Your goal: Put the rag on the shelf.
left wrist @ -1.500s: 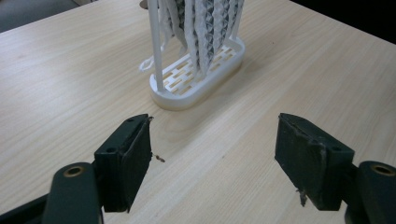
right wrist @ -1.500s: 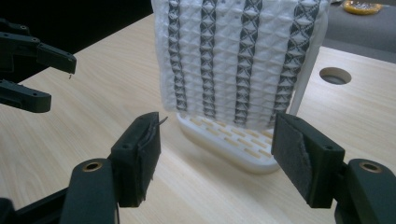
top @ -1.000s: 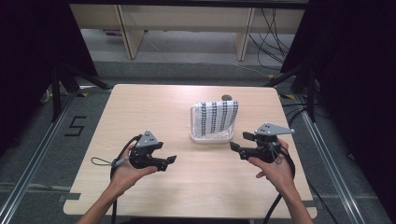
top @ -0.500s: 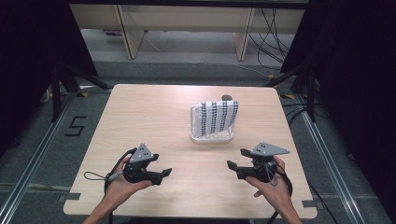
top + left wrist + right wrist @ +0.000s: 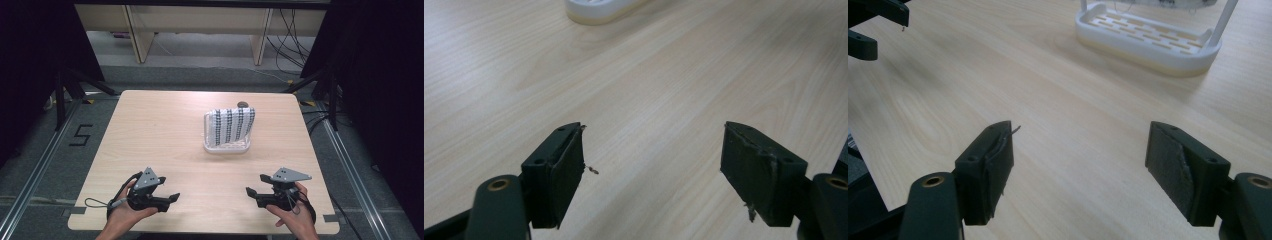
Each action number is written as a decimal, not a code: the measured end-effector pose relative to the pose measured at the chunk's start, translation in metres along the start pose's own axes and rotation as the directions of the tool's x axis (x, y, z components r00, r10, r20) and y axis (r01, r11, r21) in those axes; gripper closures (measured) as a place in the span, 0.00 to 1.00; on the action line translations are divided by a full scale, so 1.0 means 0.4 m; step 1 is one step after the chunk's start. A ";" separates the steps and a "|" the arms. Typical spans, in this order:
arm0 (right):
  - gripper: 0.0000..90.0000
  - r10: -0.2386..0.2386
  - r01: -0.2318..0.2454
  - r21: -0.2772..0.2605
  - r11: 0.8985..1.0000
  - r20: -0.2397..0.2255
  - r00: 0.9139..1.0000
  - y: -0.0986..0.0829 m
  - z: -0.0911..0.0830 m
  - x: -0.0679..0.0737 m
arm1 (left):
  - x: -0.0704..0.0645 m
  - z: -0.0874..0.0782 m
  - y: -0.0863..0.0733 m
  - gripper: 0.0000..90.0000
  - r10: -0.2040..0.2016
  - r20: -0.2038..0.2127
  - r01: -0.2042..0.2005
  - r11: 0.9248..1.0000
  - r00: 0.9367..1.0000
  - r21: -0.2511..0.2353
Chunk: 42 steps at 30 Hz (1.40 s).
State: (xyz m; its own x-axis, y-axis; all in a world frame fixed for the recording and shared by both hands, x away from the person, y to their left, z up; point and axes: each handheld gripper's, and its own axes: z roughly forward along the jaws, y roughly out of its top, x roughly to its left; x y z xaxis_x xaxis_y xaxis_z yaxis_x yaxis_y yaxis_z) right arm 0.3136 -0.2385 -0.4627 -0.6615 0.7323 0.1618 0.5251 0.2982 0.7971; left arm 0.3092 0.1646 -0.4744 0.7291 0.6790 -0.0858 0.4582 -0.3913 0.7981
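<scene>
Left gripper (image 5: 172,198): I held it low over the near left part of the tabletop (image 5: 165,135), fingers (image 5: 555,176) spread wide, nothing between them.
Right gripper (image 5: 249,192): I held it over the near right part, pointing toward the left one, fingers (image 5: 985,170) wide apart and empty.
Rack (image 5: 226,146): a white slotted tray with upright posts stood past the middle of the tabletop, well apart from both grippers.
Cloth (image 5: 231,124): a black-and-white striped cloth hung draped over the rack.
Small dark object (image 5: 242,104): it sat just behind the rack; I could not tell what it was.
</scene>
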 end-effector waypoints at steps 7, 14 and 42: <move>0.23 0.025 -0.025 0.052 0.998 0.014 1.000 -0.033 -0.009 0.009 | -0.006 -0.016 -0.028 0.26 0.006 -0.007 -0.006 1.000 1.000 0.013; 0.20 -0.002 0.001 0.058 0.998 0.009 1.000 -0.071 -0.014 0.016 | -0.016 -0.028 -0.063 0.25 0.001 -0.019 -0.001 1.000 1.000 0.020; 0.22 -0.021 0.018 0.083 0.996 0.041 0.999 -0.106 -0.025 0.013 | -0.026 -0.029 -0.090 0.24 0.038 -0.056 -0.035 0.998 0.998 0.058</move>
State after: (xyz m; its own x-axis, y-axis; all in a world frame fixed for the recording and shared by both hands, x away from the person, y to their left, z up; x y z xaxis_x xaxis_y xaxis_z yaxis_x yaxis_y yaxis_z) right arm 0.2825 -0.2536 -0.4898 -0.6498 0.7505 0.1205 0.5560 0.3612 0.7486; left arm 0.2791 0.1789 -0.4955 0.7167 0.6970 -0.0216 0.4611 -0.4505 0.7645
